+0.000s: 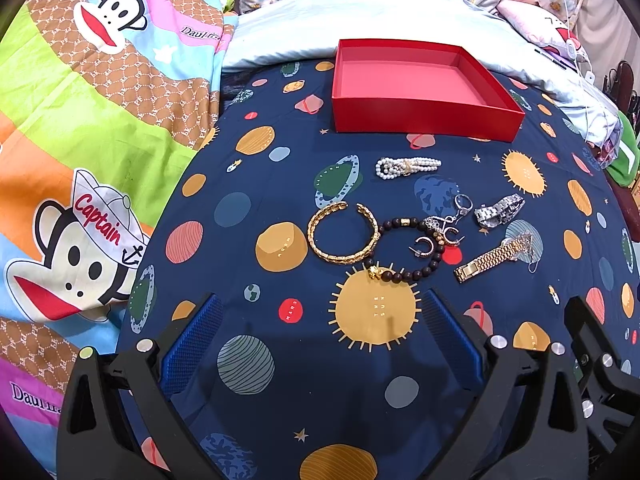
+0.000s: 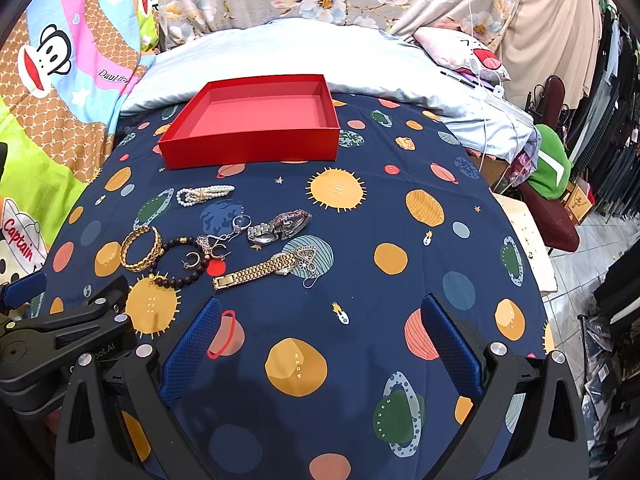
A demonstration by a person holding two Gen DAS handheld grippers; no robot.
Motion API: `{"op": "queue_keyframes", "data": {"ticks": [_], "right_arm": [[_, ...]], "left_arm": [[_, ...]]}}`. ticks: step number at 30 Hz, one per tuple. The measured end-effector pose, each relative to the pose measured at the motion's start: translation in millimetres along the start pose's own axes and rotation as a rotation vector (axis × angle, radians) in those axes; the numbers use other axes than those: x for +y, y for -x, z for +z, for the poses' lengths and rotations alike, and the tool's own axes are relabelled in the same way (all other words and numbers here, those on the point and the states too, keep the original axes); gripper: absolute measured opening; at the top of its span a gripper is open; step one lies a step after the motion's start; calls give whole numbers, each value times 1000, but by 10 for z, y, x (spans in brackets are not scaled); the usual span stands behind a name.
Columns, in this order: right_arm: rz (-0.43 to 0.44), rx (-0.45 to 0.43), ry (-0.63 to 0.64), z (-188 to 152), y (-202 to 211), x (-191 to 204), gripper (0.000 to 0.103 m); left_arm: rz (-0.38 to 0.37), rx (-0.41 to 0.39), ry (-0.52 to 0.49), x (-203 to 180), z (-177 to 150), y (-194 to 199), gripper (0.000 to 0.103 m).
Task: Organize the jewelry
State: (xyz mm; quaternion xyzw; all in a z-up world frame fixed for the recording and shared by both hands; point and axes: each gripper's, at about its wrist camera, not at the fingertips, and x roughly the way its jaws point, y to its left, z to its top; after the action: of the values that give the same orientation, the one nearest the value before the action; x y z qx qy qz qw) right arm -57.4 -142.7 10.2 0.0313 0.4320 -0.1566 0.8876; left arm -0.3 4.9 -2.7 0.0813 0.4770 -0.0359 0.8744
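Note:
An empty red box (image 1: 424, 114) (image 2: 248, 146) sits at the far side of a navy planet-print cloth. In front of it lie a pearl clip (image 1: 406, 167) (image 2: 204, 195), a gold cuff bangle (image 1: 343, 234) (image 2: 141, 249), a dark bead bracelet (image 1: 404, 248) (image 2: 180, 262), hoop earrings (image 1: 424, 246), a ring (image 1: 463, 201), a silver watch (image 1: 499, 210) (image 2: 280, 225) and a gold watch (image 1: 494, 258) (image 2: 256, 270). My left gripper (image 1: 320, 322) is open and empty, just short of the bead bracelet. My right gripper (image 2: 320, 322) is open and empty, near the gold watch.
A pale blue pillow (image 1: 320, 24) lies behind the box. A cartoon monkey blanket (image 1: 80, 120) covers the left. A green item (image 2: 550, 164), a maroon chair (image 2: 560, 224) and hanging clothes stand past the bed's right edge.

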Motion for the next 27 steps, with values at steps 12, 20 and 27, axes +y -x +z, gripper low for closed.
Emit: {"op": "queue_keyframes", "data": {"ticks": [12,20,27], "right_arm": [[0,-1,-1,-8,0,7,98],[3,-4,-8,8,55,-47,98],[4,-3,-9,10,54,-49,98]], "left_arm": [[-1,0,0,2,3,0,97],[2,1,-2,-13,-26,10,97],[1,2,-2,-10,-23,8,97]]}}
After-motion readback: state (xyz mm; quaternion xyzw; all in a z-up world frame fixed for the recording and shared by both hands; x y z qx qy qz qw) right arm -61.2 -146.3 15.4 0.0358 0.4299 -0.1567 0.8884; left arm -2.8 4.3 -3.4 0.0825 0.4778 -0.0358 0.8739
